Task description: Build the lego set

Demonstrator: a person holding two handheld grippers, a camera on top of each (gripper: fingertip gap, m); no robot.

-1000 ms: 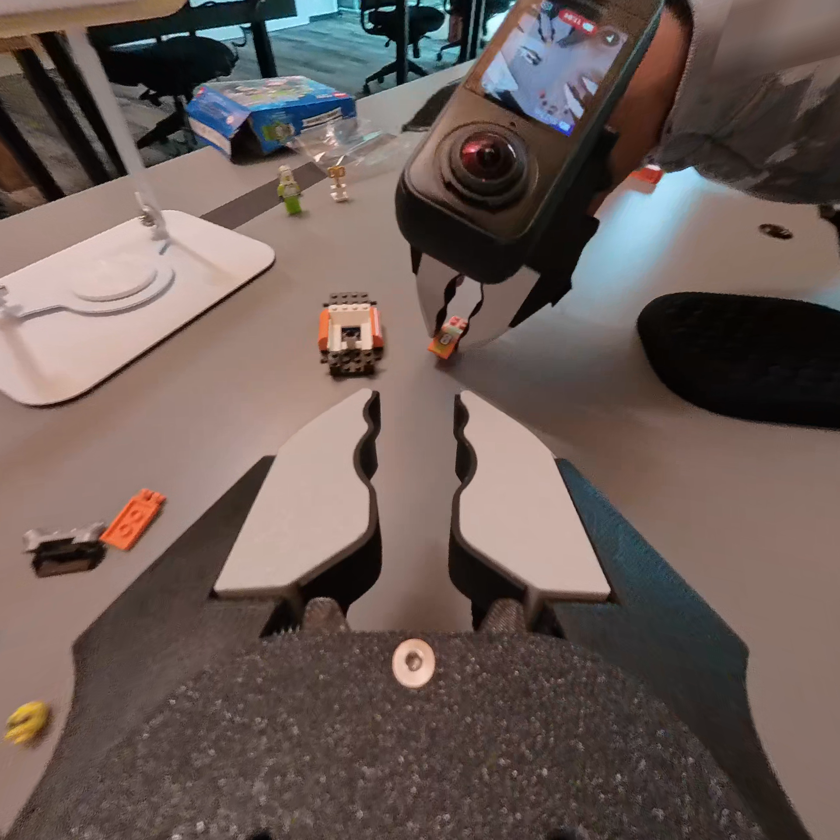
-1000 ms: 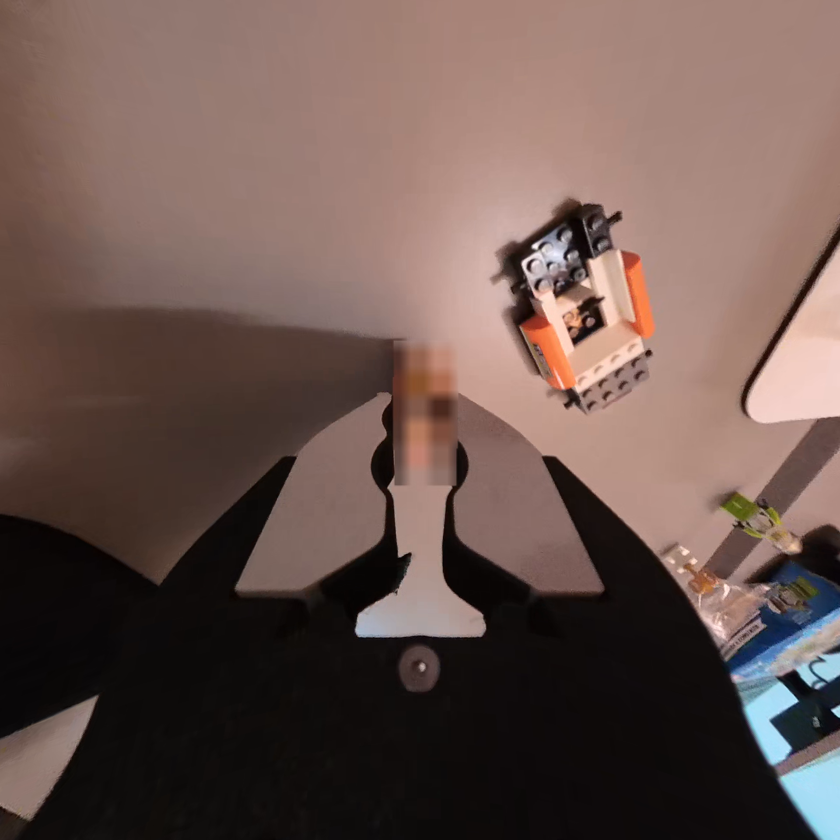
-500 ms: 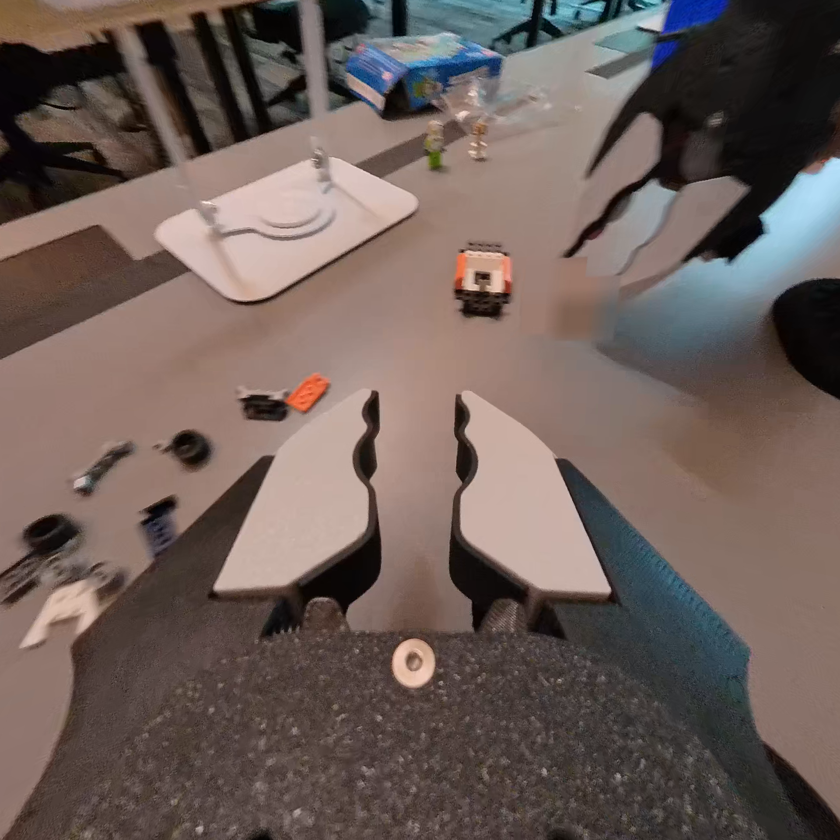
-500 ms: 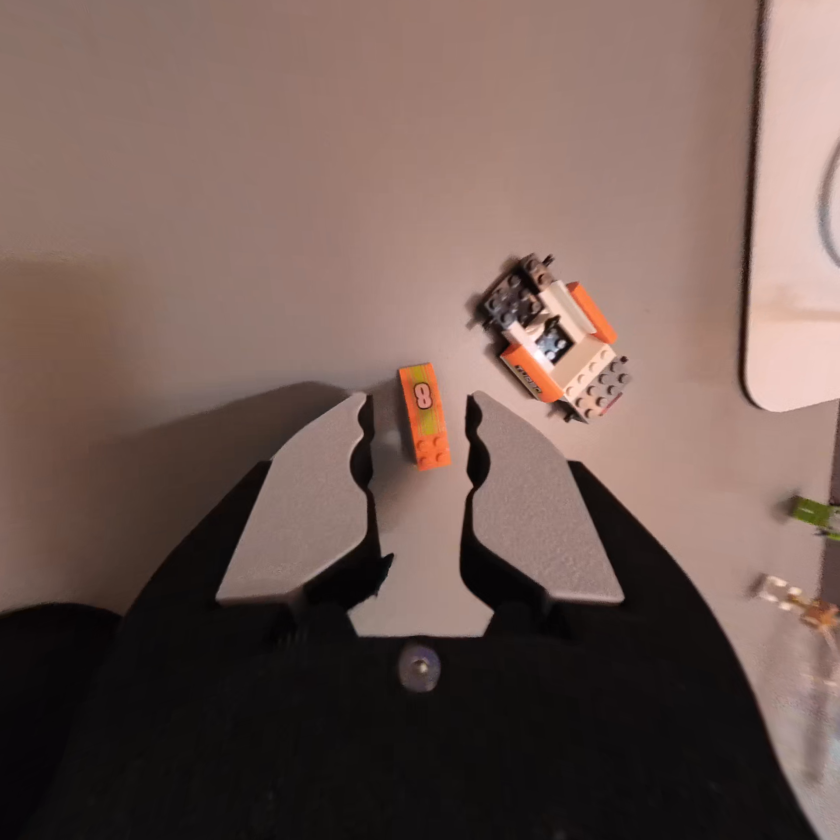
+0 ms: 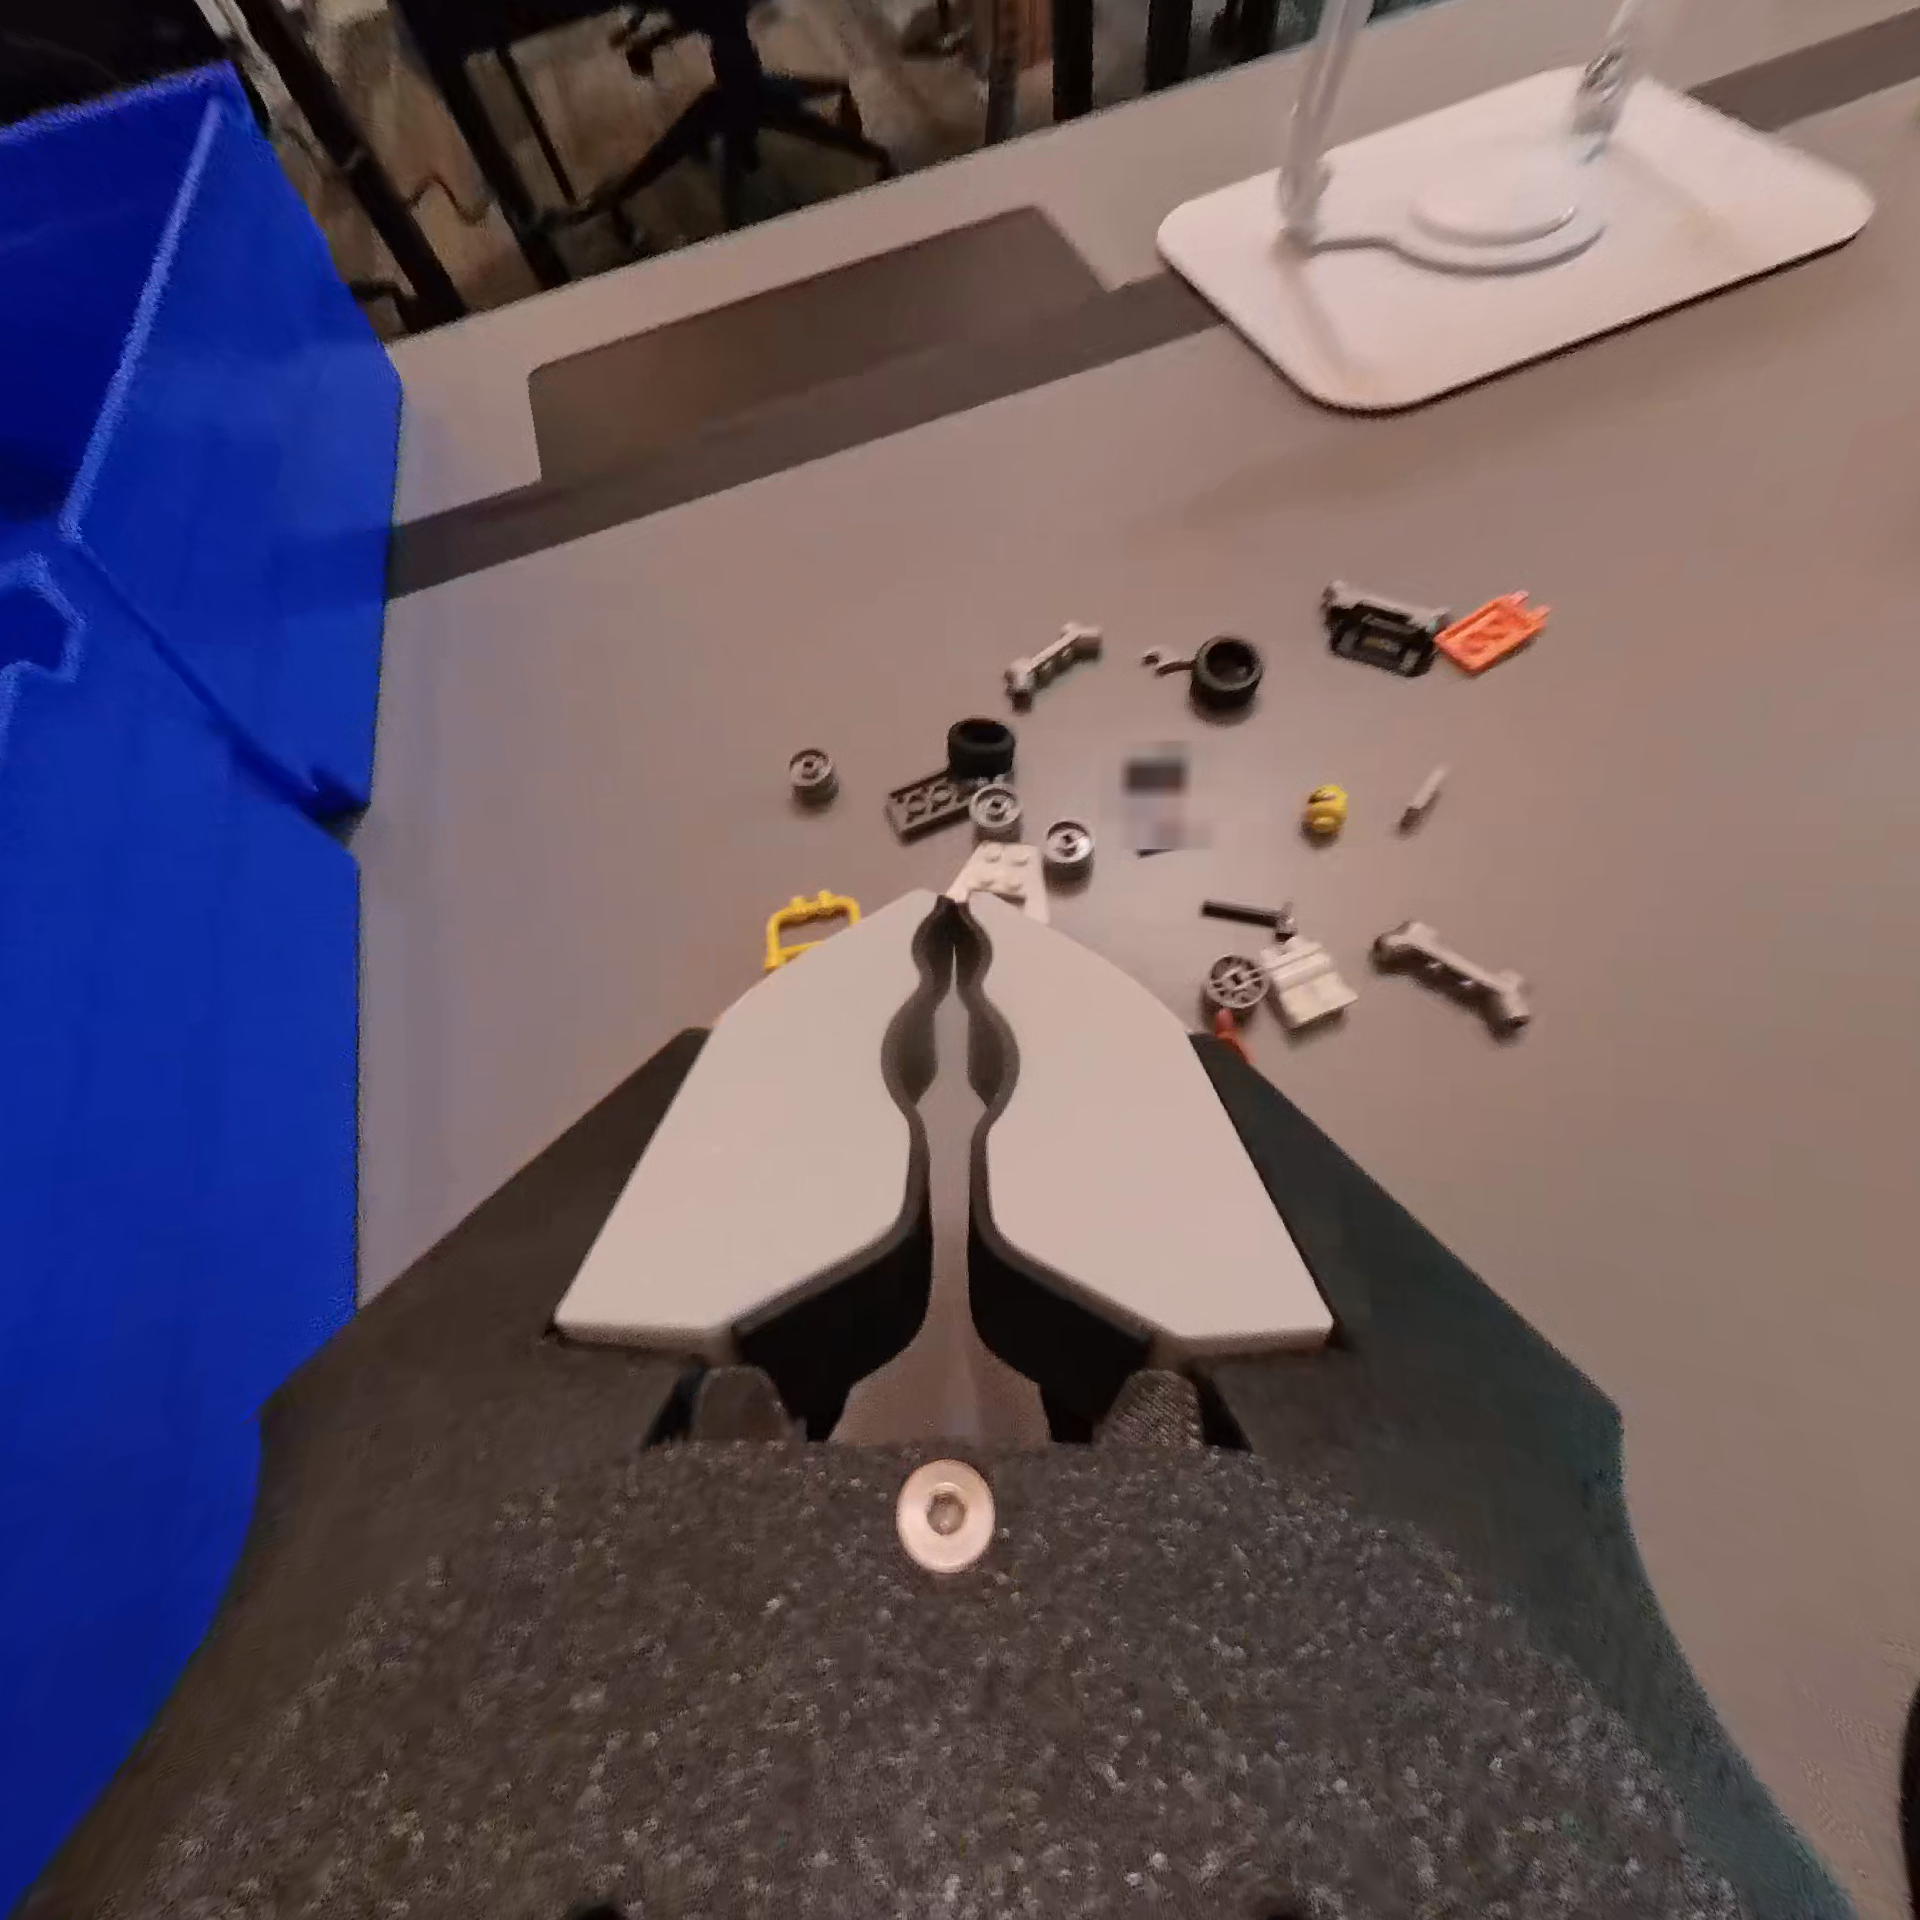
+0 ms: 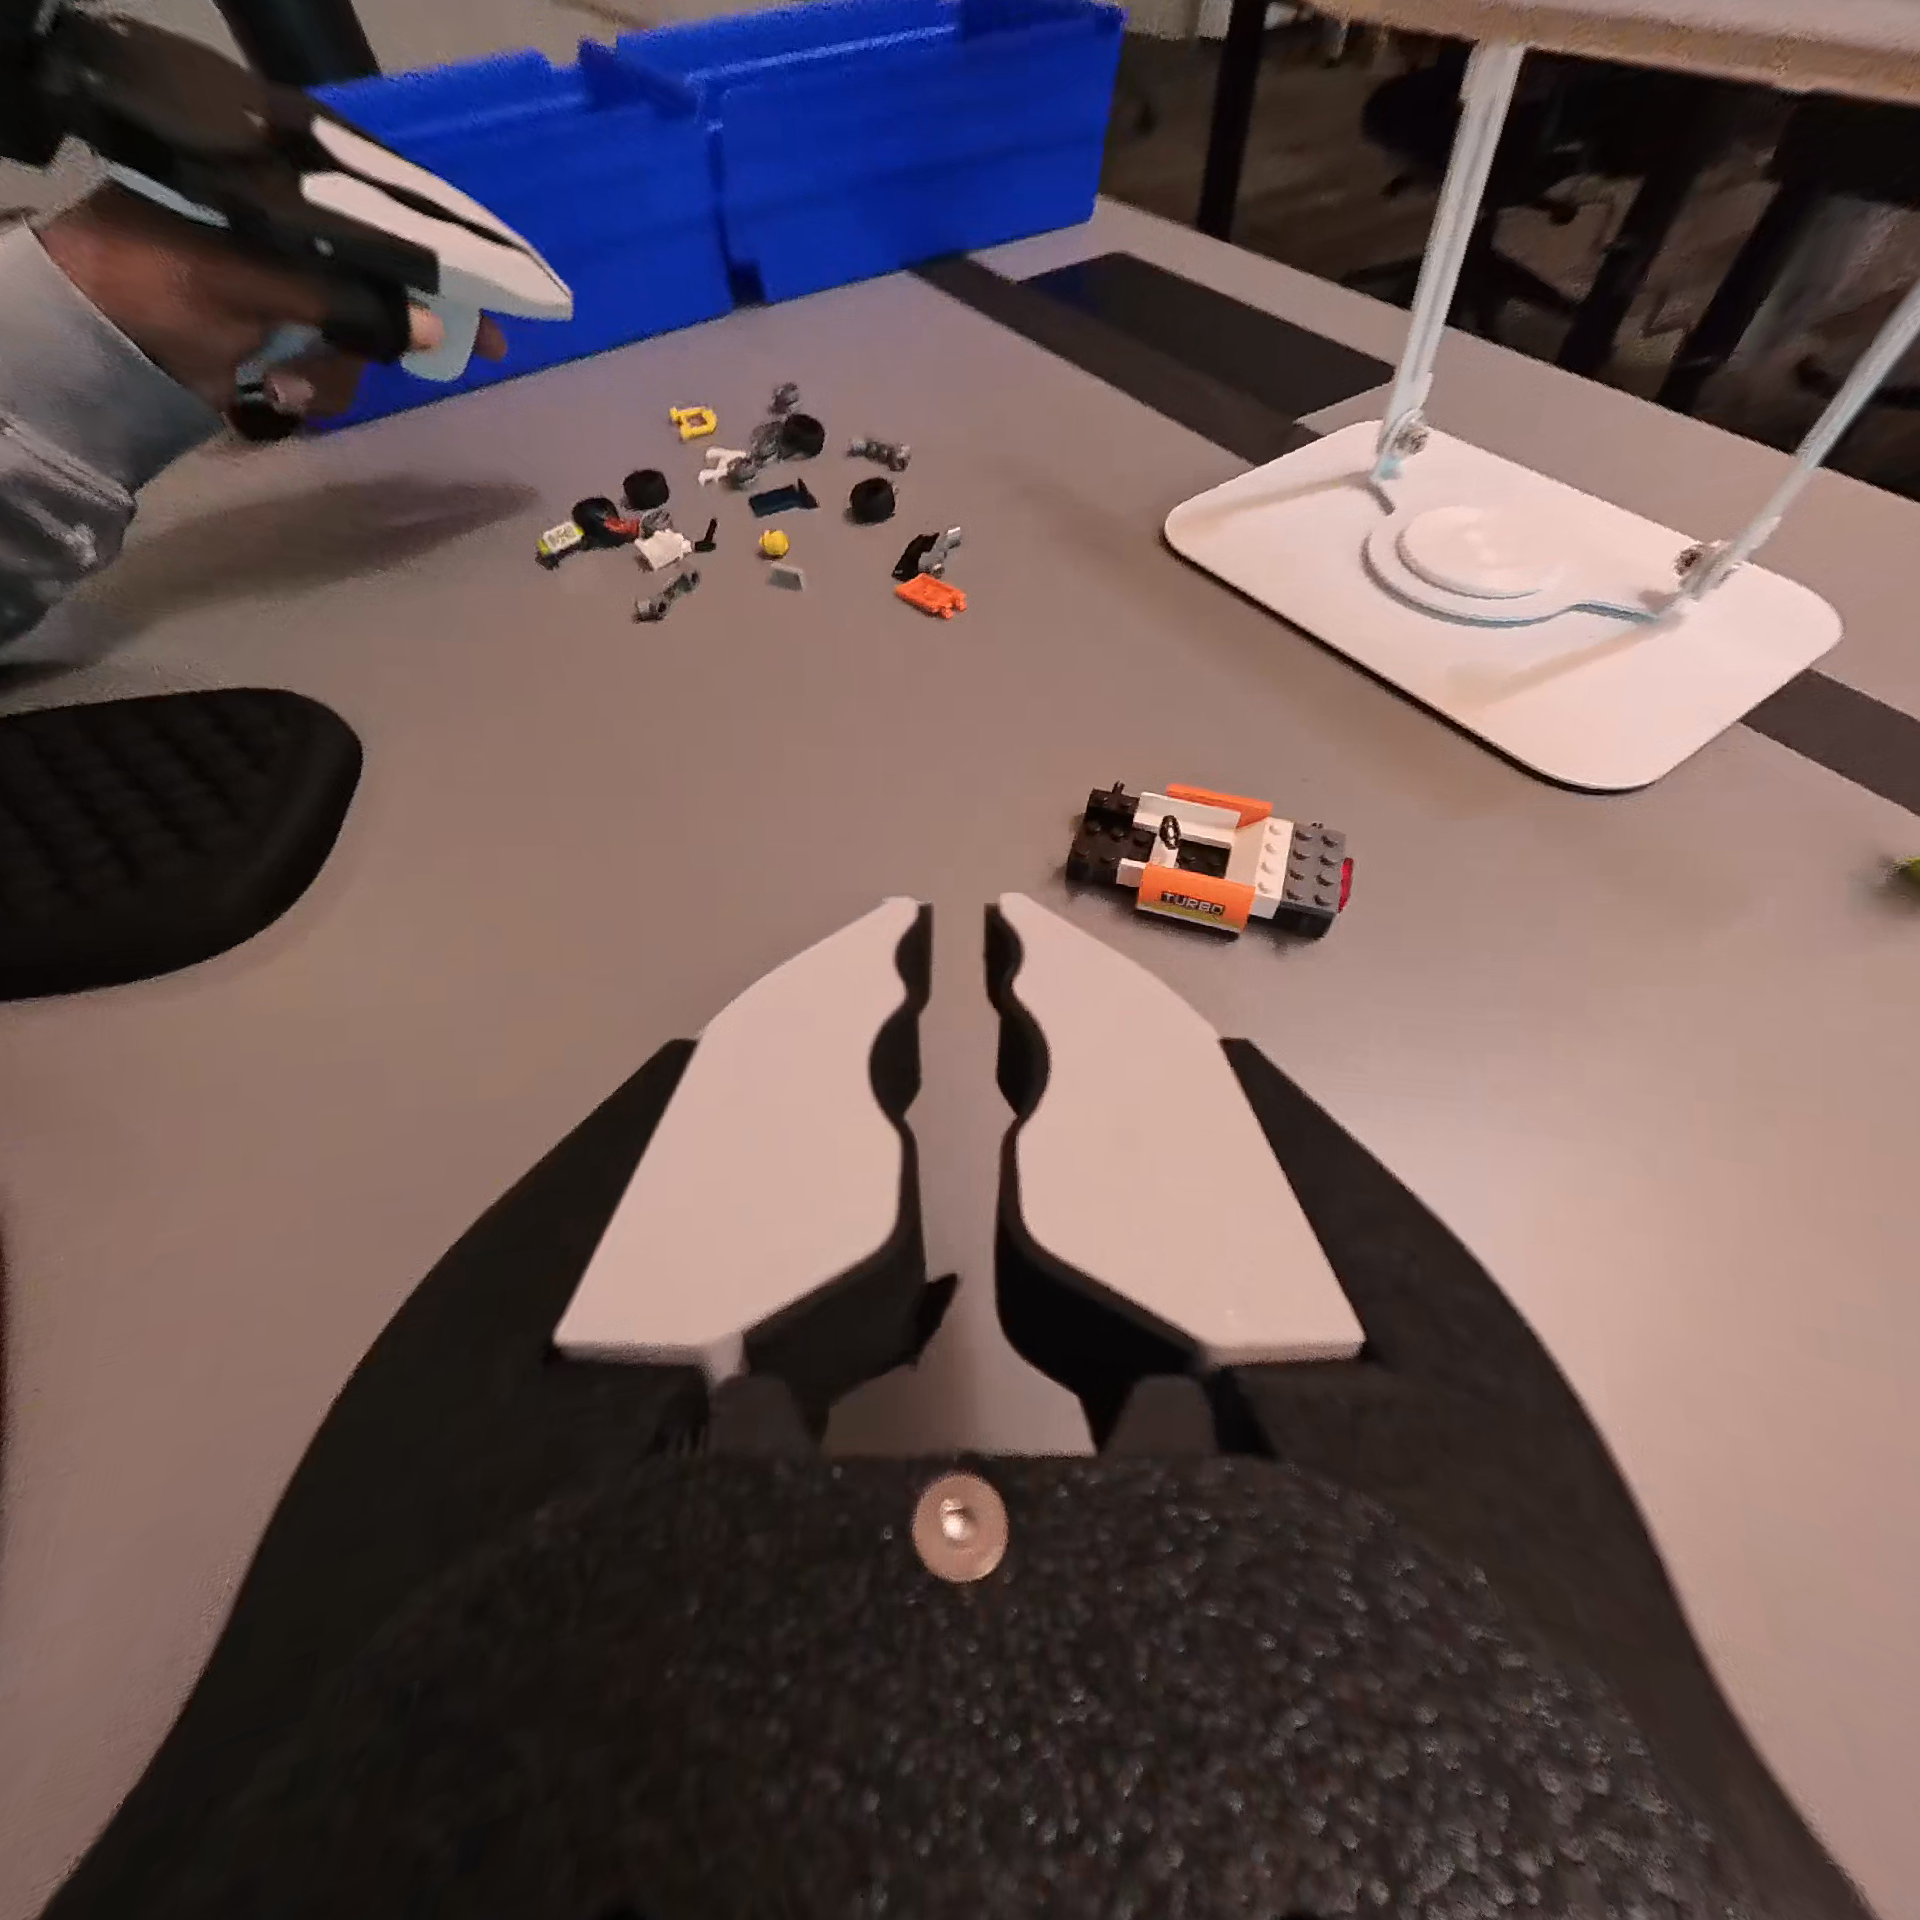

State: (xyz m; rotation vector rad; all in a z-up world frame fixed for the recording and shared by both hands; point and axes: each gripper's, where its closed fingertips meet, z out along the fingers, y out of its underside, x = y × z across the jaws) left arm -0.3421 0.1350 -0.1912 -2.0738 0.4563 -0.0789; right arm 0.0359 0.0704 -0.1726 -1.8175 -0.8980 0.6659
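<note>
— What is sitting farthest left?

— A blue bin is standing at the worktop edge. The left hand-held gripper is hovering with its jaws pressed together, empty, tips just before a light grey plate among the loose lego pieces.

— And to the right?

— The right hand-held gripper is hanging slightly parted, holding nothing. The orange-and-white lego car is lying on the worktop just beyond and right of its tips, not touching. A white stand base is sitting farther right.
</note>
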